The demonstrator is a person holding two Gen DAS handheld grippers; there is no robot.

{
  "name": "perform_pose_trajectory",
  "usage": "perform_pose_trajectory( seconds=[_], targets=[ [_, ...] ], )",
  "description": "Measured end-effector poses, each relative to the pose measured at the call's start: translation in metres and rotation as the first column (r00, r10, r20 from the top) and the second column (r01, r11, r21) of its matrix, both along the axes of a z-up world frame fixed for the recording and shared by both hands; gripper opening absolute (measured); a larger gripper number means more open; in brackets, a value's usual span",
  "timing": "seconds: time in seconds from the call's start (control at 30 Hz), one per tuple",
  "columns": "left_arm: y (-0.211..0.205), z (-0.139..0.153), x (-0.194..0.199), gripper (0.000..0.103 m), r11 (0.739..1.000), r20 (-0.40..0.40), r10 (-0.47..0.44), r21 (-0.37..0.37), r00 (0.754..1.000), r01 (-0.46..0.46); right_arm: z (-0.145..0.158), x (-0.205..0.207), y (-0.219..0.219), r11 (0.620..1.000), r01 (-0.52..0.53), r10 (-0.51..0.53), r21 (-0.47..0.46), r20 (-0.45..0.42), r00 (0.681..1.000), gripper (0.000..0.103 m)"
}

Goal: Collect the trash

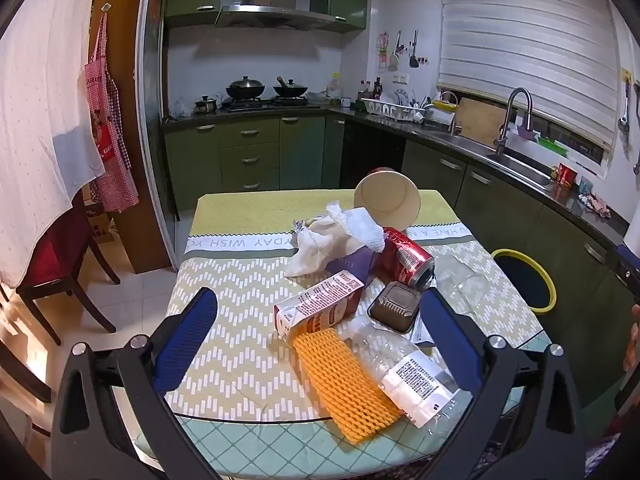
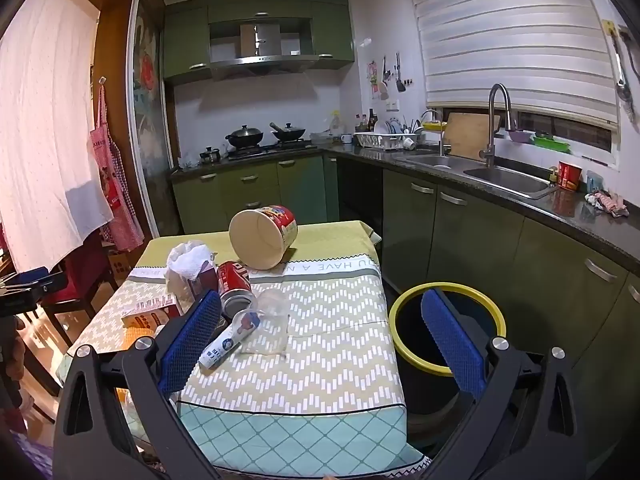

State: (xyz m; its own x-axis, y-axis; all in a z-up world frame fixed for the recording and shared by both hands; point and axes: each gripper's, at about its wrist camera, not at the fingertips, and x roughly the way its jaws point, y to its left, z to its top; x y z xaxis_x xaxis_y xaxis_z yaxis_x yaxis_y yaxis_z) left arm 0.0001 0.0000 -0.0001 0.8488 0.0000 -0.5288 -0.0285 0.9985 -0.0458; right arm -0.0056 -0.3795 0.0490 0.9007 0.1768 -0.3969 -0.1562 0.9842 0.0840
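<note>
Trash lies on the clothed table point(image 1: 240, 288): a tipped paper noodle cup point(image 1: 387, 199), crumpled tissues point(image 1: 340, 232), a red soda can point(image 1: 406, 260) on its side, a milk carton point(image 1: 320, 308), an orange foam net point(image 1: 344, 380), a clear plastic bottle point(image 1: 404, 368), a dark small tray point(image 1: 394, 306). My left gripper point(image 1: 320, 312) is open above the near pile, holding nothing. My right gripper point(image 2: 320, 320) is open and empty over the table's right edge point(image 2: 384, 320), beside a yellow-rimmed bin point(image 2: 448, 292). The can point(image 2: 234, 284), the cup point(image 2: 262, 236) and a clear plastic cup point(image 2: 272, 320) show there.
The bin point(image 1: 524, 280) stands on the floor right of the table. Green kitchen cabinets point(image 2: 460, 240), a sink point(image 2: 504, 178) and a stove point(image 1: 264, 102) line the back and right. A dark wooden chair point(image 1: 60, 264) stands left of the table.
</note>
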Motion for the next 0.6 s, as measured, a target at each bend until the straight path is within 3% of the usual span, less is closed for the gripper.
perform_pose_trajectory(
  seconds=[0.6],
  targets=[
    [-0.001,0.0,0.0,0.097,1.0,0.0,0.001,0.012,1.0,-0.001,-0.004,0.005,0.0,1.0,-0.014,0.015,0.013,-0.018,1.0,0.099]
  ],
)
